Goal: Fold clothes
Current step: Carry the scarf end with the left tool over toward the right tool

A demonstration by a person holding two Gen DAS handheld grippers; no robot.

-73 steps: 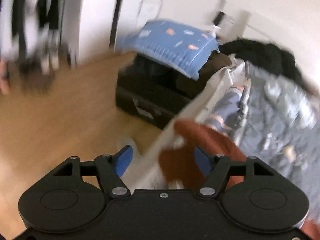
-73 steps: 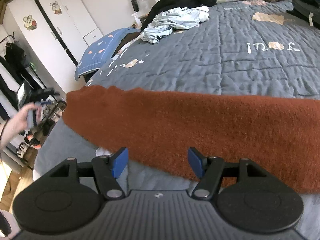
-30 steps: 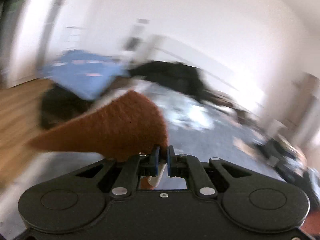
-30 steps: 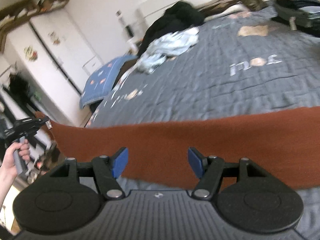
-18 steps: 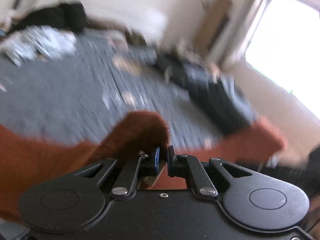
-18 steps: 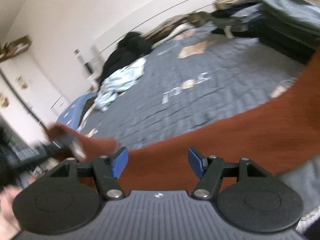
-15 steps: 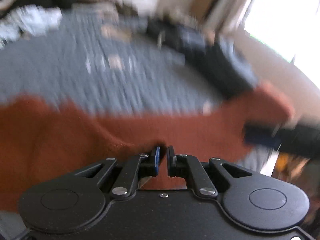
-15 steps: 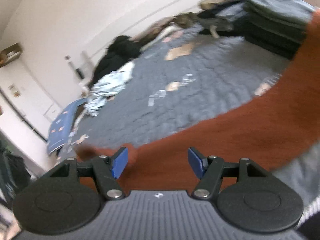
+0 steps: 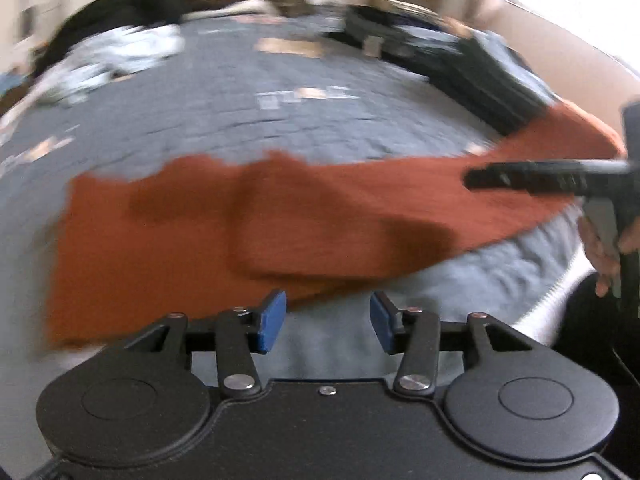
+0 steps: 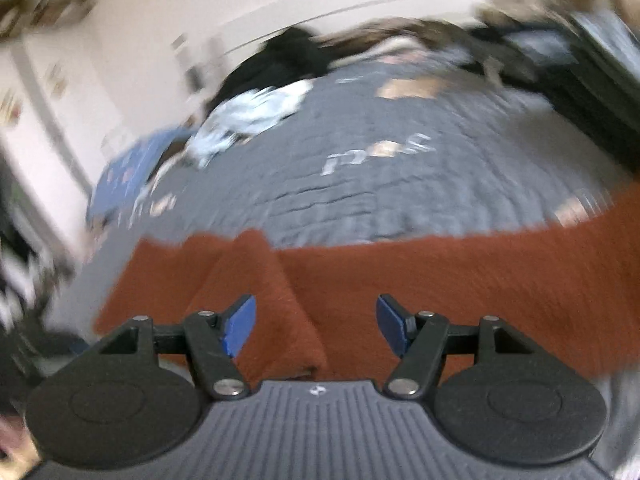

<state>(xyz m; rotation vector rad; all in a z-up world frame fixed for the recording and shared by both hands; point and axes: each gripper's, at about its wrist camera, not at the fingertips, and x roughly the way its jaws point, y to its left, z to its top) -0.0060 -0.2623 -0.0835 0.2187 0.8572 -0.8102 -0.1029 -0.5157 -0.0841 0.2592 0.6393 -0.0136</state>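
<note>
Mostly bed (image 9: 304, 120): grey quilt fills the middle of both views, heavy motion blur. Dark folded stack (image 9: 472, 72) sits upper right of left view; pale crumpled clothes (image 10: 256, 116) upper left of centre in right view, black heap behind them.

Rust cloth (image 9: 248, 232) lies as a long band across the lower middle of both views, on the near edge of the quilt. One end is lapped over the band: a darker, doubled flap shows centre of left view, and a raised ridge at lower centre-left in right view. Fold looks rough, edges not lined up.

Left gripper (image 9: 328, 322), bottom centre of its view, has blue pads spread wide with nothing between them, just short of the cloth's near edge. Right gripper (image 10: 316, 324) is likewise spread and empty, hovering over the cloth; it also shows at the right edge of left view, over the band's far end.

Step, as I judge it: first lengthwise fold laid down, both tools free. Next probably needs pinching an end or the doubled edge, then squaring it before folding again.
</note>
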